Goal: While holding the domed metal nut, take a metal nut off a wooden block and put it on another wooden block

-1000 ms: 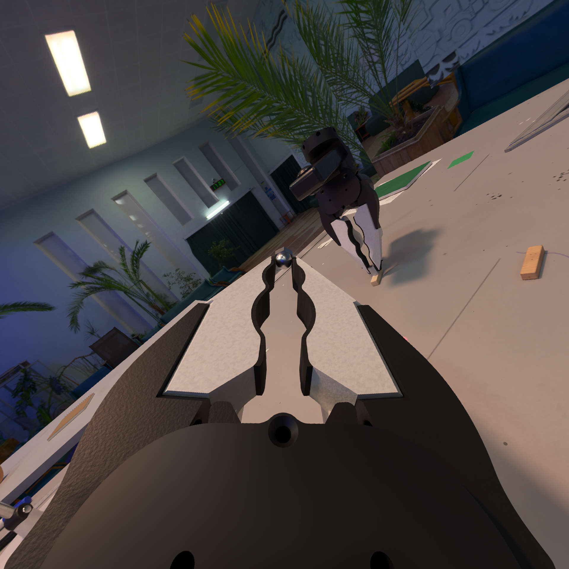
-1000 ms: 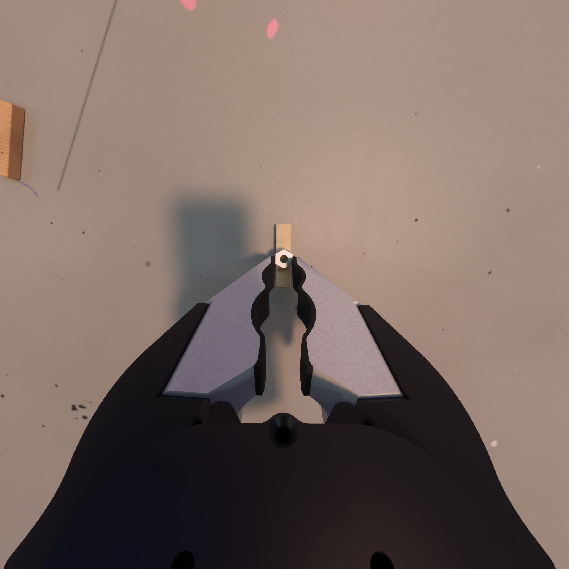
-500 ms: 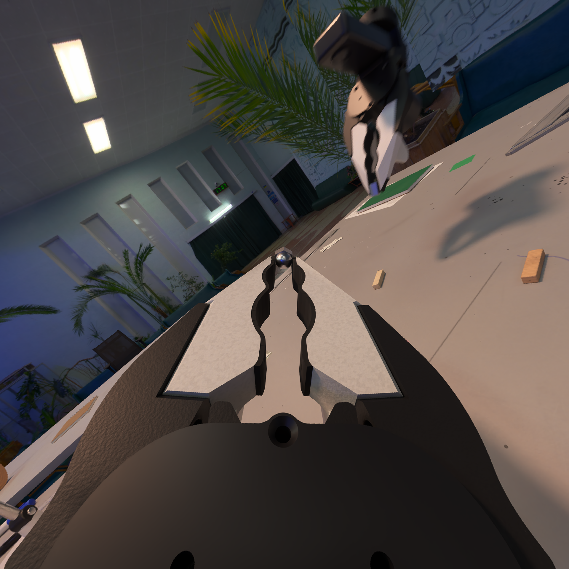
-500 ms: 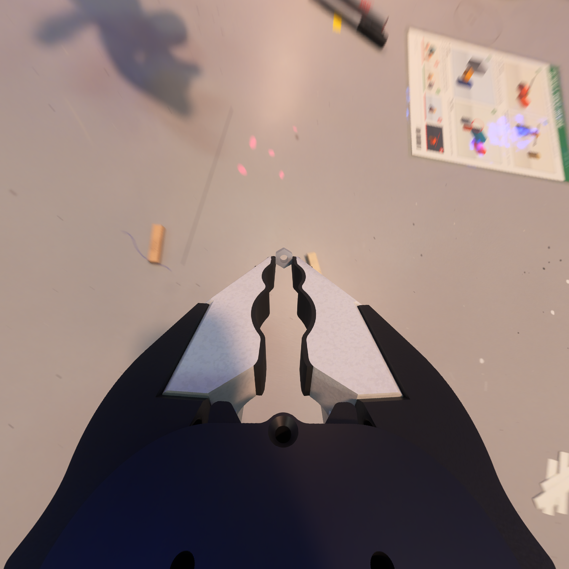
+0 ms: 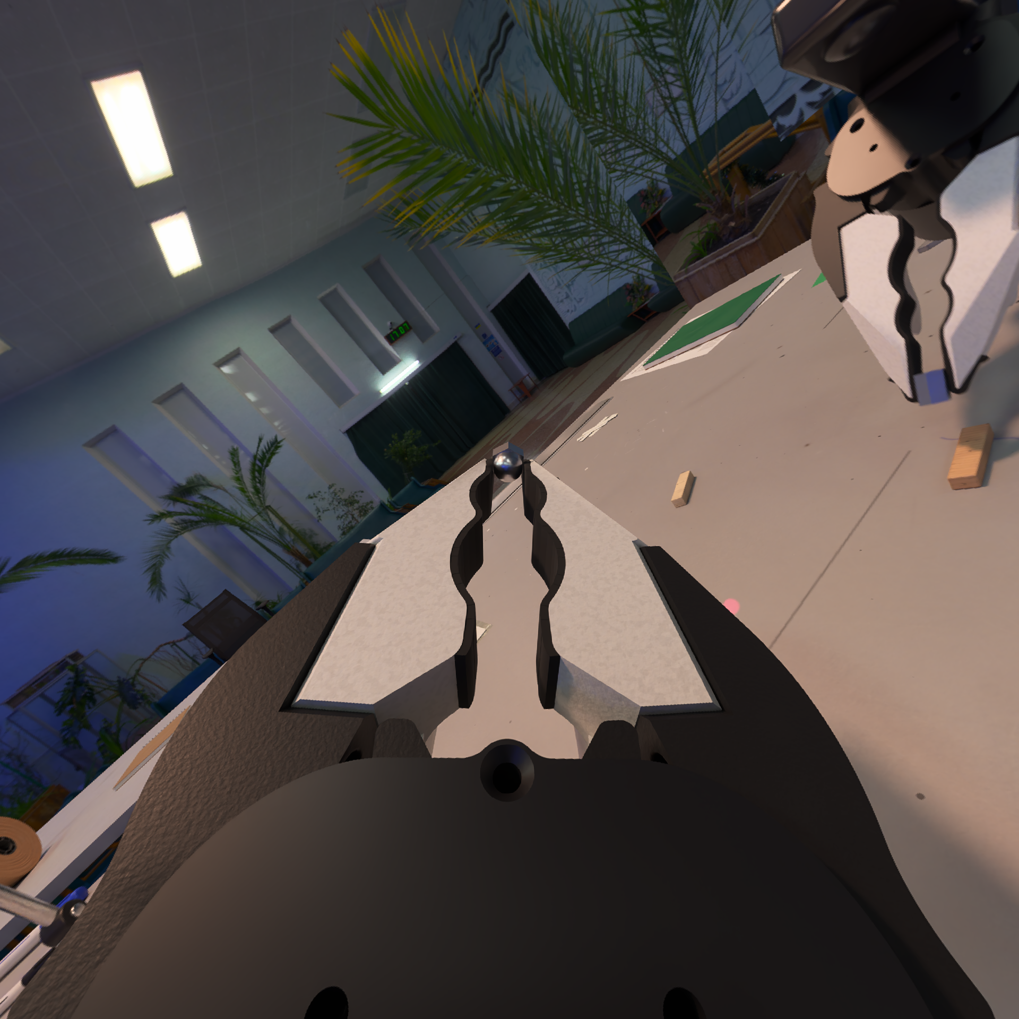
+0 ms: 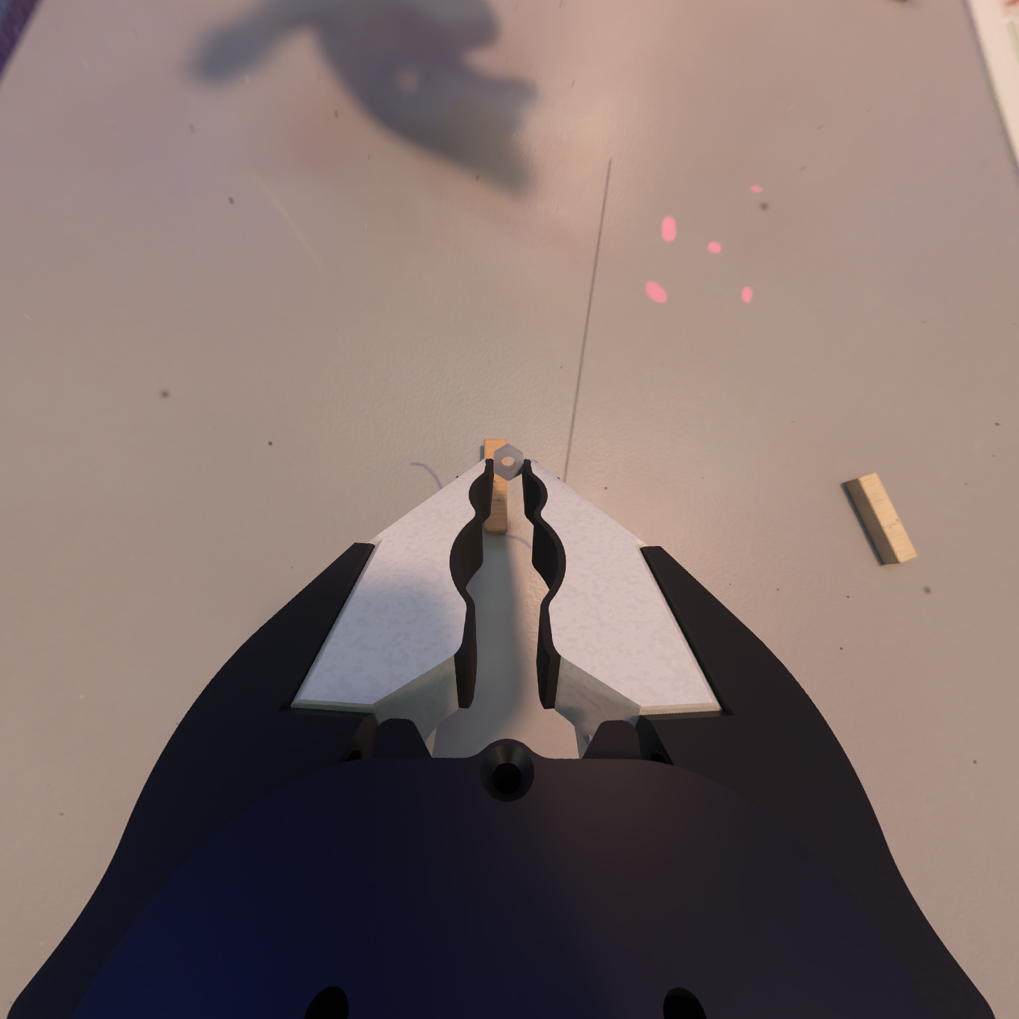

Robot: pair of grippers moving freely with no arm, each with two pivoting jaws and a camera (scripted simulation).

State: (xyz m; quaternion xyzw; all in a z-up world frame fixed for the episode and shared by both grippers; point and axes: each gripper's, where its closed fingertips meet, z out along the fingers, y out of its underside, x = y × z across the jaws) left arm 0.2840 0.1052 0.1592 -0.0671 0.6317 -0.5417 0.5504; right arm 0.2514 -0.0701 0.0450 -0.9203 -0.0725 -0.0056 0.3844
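Note:
My left gripper is shut on the shiny domed metal nut and holds it above the table. My right gripper is shut on a pale hex metal nut and hangs above a wooden block that lies right under its tips. In the left wrist view the right gripper shows at the upper right with the nut at its tips, above the larger wooden block. A smaller bare wooden block lies to the left of it, and it also shows in the right wrist view.
The grey table has a thin dark seam line and pink light spots. A green-and-white sheet lies farther back. A brown paper roll and a metal tool sit at the left edge.
The right gripper lifted the hex nut off the small block, swung up high, then moved over and came down above the other block. The left gripper has stayed put with the domed nut.

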